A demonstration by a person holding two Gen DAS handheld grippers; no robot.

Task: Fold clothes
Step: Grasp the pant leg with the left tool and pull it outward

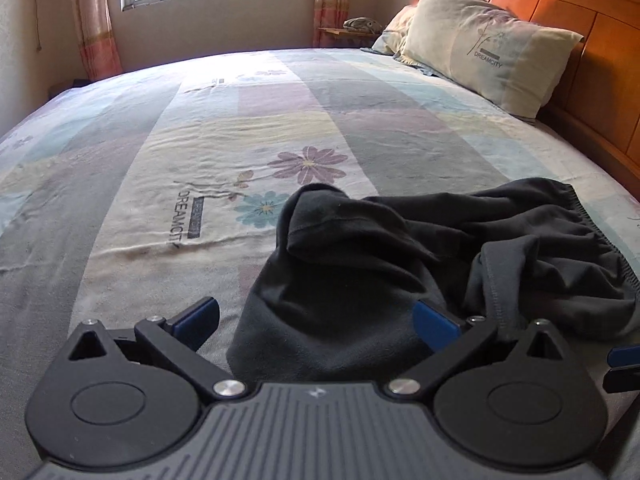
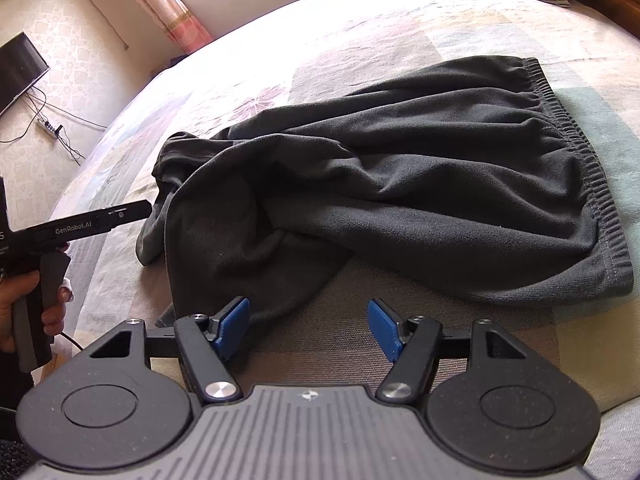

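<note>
Dark grey shorts [image 2: 400, 184] lie crumpled on the bed [image 1: 160, 152], one leg bunched so its hem is hidden. Left gripper [image 1: 316, 320] has fingers apart over the cloth, contact unclear. Right gripper [image 2: 308, 328] fingers stand apart over bare sheet.

Left hand-held gripper [image 1: 316, 320] jaws apart, right hand-held gripper [image 2: 308, 326] likewise
</note>
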